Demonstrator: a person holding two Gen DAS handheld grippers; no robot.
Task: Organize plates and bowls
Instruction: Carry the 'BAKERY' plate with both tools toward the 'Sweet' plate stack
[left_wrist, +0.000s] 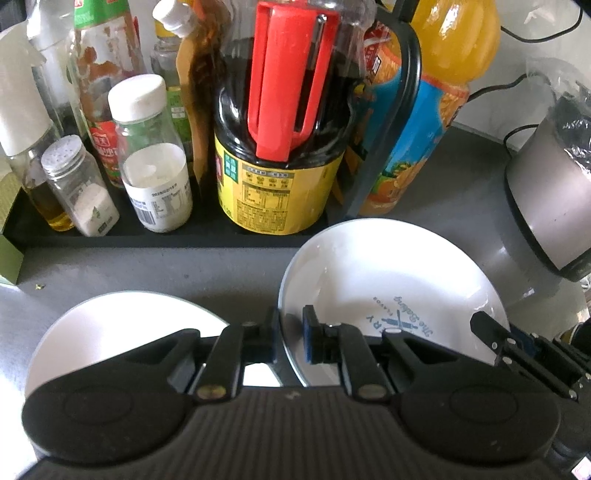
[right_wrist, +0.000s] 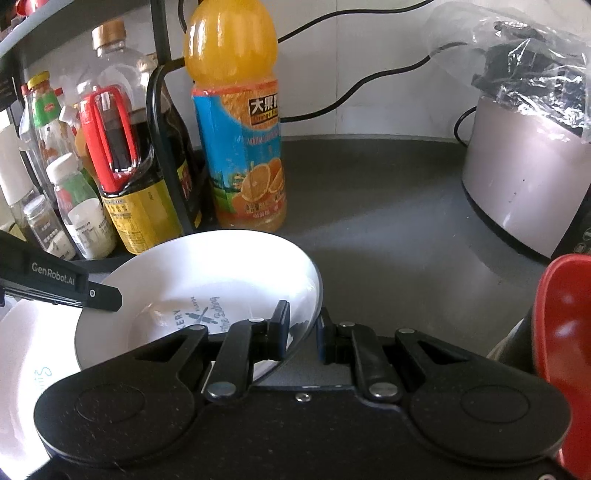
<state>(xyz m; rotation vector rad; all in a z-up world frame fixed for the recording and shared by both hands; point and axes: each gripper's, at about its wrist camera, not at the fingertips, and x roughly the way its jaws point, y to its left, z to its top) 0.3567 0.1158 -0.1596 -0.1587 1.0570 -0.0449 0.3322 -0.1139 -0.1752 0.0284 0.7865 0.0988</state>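
Note:
A white plate (left_wrist: 369, 273) (right_wrist: 207, 273) with blue bakery lettering hangs tilted above the grey counter, held by both grippers. My left gripper (left_wrist: 293, 339) is shut on its left rim, one finger inside the plate and one outside; the right wrist view shows this gripper (right_wrist: 107, 295) at the plate's far edge. On the opposite rim my right gripper (right_wrist: 303, 328) is shut as well, and it appears in the left wrist view (left_wrist: 491, 336) at the right. A second white plate (left_wrist: 122, 325) (right_wrist: 18, 369) lies lower, to the left.
Behind the plates a black tray holds several condiment bottles and a dark soy sauce jug (left_wrist: 280, 147) with a red handle. An orange juice bottle (right_wrist: 236, 129) stands beside it. At the right are a silver appliance (right_wrist: 517, 184) under plastic wrap and a red utensil (right_wrist: 561, 350).

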